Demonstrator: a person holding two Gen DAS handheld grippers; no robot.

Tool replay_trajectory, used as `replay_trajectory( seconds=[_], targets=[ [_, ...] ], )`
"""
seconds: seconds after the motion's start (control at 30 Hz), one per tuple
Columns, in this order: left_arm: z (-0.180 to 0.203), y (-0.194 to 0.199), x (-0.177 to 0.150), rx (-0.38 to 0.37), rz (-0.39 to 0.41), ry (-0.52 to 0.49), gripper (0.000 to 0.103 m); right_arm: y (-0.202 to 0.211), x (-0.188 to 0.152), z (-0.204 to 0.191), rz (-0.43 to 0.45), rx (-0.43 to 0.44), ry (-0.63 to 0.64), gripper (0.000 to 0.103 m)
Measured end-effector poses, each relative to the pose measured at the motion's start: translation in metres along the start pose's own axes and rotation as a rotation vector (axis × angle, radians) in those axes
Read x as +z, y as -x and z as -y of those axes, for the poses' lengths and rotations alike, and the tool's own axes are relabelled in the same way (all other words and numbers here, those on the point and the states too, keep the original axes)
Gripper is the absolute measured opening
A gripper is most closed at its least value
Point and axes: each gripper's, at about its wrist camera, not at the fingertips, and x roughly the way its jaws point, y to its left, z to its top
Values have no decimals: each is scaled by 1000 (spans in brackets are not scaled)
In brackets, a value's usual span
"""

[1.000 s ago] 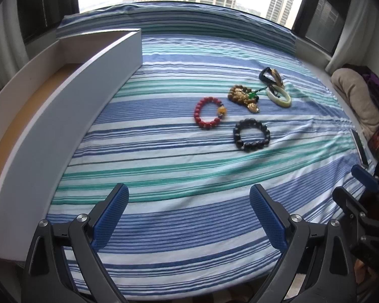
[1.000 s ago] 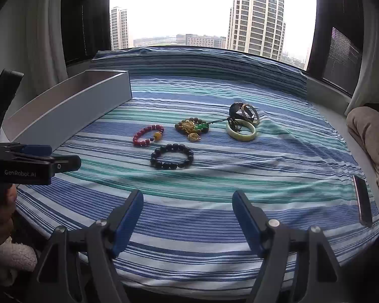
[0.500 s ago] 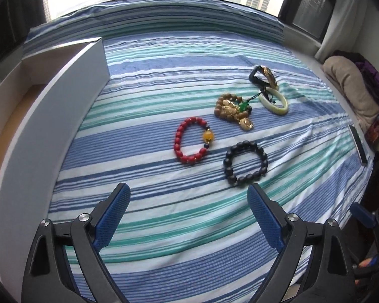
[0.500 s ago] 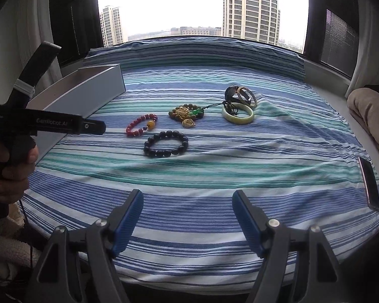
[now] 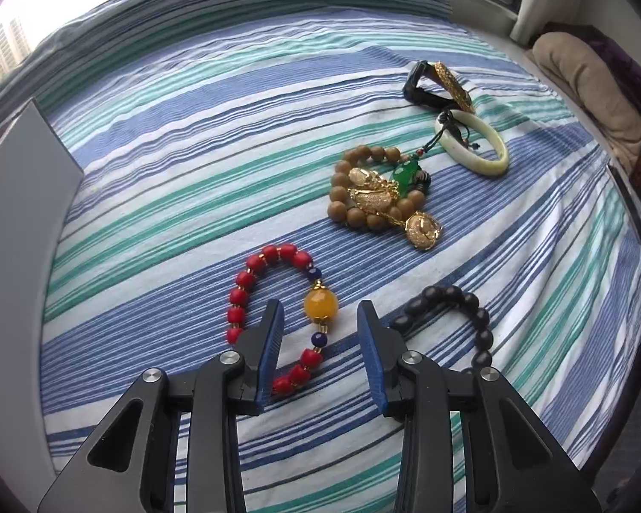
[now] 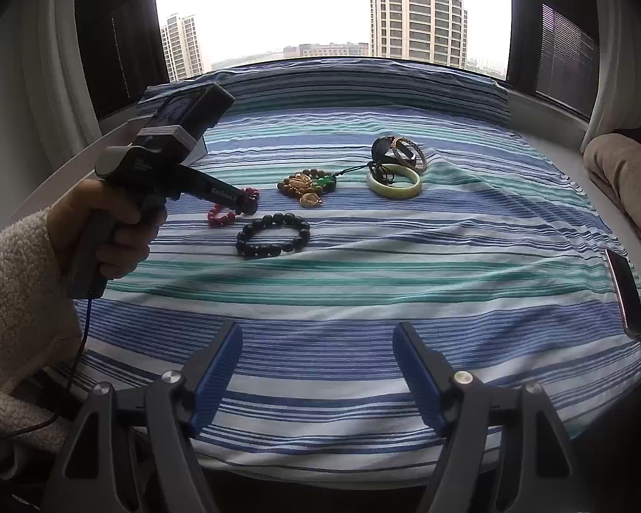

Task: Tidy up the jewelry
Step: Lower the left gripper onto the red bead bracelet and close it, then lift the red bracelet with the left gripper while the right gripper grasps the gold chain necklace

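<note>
A red bead bracelet (image 5: 252,273) with a yellow bead (image 5: 320,305) lies on the striped cloth. My left gripper (image 5: 320,333) is open, its jaws half closed and astride the bracelet's yellow-bead side, low over the cloth. A black bead bracelet (image 5: 457,312) lies just to its right. Farther back lie a brown bead bracelet with gold pendants (image 5: 376,196), a pale jade bangle (image 5: 474,145) and a dark and gold bangle pair (image 5: 440,85). My right gripper (image 6: 318,342) is open and empty near the front edge. It sees the left gripper (image 6: 245,205) over the red bracelet (image 6: 222,218).
A white open box (image 5: 17,222) stands along the left edge of the cloth. A phone (image 6: 626,295) lies at the right edge of the bed. A beige cushion (image 5: 594,85) sits at the far right. The striped cloth (image 6: 363,282) covers the whole surface.
My left gripper has moved forward and down to the red bracelet and its jaws have narrowed around the yellow-bead side. The right gripper has hardly moved.
</note>
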Motion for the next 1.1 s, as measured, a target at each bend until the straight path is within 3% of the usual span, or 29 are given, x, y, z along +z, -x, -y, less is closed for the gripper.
replay_trajectory(
  seconds=[0.13, 0.37, 0.43, 0.57, 0.9, 1.1],
  targets=[
    [7, -7, 1, -5, -20, -29, 31, -3, 2, 4, -2, 1, -15, 74],
    [11, -10, 5, 16, 1, -36, 31, -6, 2, 9, -12, 10, -34, 74],
    [11, -10, 5, 20, 4, -36, 16, -7, 1, 11, -17, 14, -45, 74],
    [4, -7, 1, -1, -4, 9, 15, -10, 2, 18, -34, 37, -87, 74],
    [-28, 50, -51, -13, 31, 102, 15, -29, 17, 41, -99, 98, -168, 74],
    [-37, 83, -87, -31, 51, 129, 15, -60, 69, 45, -145, 244, -142, 74]
  ],
)
